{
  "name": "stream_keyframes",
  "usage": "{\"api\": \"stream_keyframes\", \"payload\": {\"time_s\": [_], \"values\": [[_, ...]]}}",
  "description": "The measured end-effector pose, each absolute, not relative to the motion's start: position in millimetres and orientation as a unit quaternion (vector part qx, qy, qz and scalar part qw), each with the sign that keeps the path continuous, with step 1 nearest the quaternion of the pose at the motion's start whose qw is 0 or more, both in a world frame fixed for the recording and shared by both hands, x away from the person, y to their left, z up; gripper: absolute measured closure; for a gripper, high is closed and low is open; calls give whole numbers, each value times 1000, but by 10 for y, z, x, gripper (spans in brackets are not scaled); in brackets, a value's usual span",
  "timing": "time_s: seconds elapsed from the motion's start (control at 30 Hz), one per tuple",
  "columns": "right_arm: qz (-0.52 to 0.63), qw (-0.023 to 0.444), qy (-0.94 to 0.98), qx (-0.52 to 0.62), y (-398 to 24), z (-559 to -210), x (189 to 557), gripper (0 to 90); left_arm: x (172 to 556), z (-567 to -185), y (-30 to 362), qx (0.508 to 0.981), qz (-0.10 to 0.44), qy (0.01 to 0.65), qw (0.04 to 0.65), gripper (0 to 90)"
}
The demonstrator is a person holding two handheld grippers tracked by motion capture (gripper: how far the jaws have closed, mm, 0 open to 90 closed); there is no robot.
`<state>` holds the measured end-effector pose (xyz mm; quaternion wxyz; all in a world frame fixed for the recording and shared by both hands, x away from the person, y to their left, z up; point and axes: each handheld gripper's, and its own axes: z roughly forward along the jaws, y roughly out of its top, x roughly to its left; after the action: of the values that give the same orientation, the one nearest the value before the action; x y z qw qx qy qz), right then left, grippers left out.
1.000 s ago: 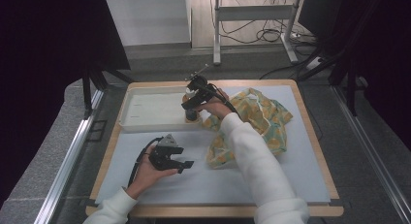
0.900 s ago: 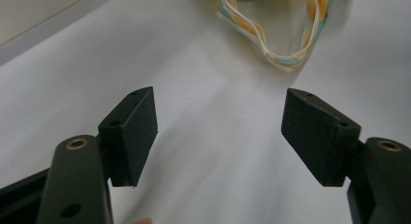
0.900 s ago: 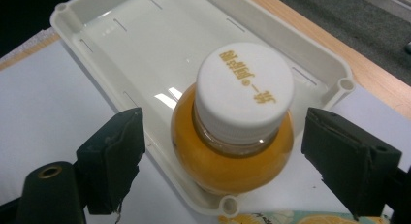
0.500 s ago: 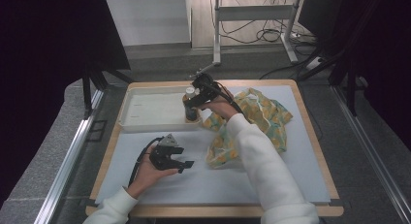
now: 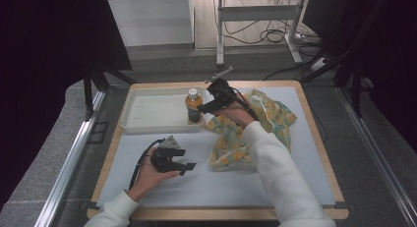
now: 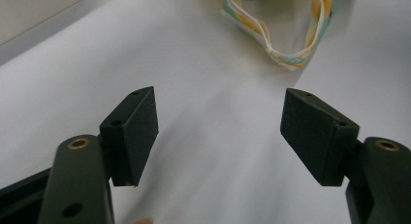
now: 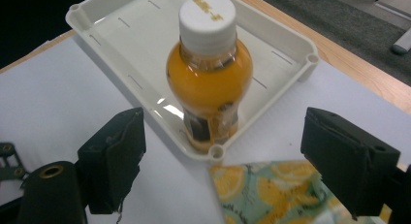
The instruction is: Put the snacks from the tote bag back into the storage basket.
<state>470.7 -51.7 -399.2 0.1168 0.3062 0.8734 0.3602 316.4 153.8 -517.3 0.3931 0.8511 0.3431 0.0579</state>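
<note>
Your left claw sat low over the pale blue desk mat, jaws spread wide with nothing between them, just bare mat and, further off, the looped handles of the bag. No risk there unless you swung it right: the handle loops lay close enough ahead to snag a jaw tip.

The shallow white plastic tray lay at the desk's far left. The small clear bottle of orange drink with the white cap stood upright inside the tray's right end, hard against the corner nearest your right claw.

Your right claw hovered just beside and above the bottle, jaws spread wide, pads off it; the right gripper view had the bottle centred between the jaws but beyond them, so not gripped.

Failure modes I'd flag:
- The bottle was tall, narrow and top-heavy. One pad landing first would have tipped it over the tray rim.
- The tray wall blocked a low grip at that corner. A jaw catching the rim would have dragged the tray.
- Gripping at the cap would have let the body swing.
- The yellow-and-green lemon-print fabric bag lay crumpled under your right forearm. Cloth could have bunched into the near jaw.
</note>
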Motion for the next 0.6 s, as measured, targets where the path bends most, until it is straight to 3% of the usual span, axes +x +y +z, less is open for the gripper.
{"api": "stream_keyframes", "payload": {"time_s": [0.6], "values": [[370, 135, 857, 332, -1467, -4057, 4177, 182, 3194, -5204, 1574, 849, 62, 356, 386, 300]]}}
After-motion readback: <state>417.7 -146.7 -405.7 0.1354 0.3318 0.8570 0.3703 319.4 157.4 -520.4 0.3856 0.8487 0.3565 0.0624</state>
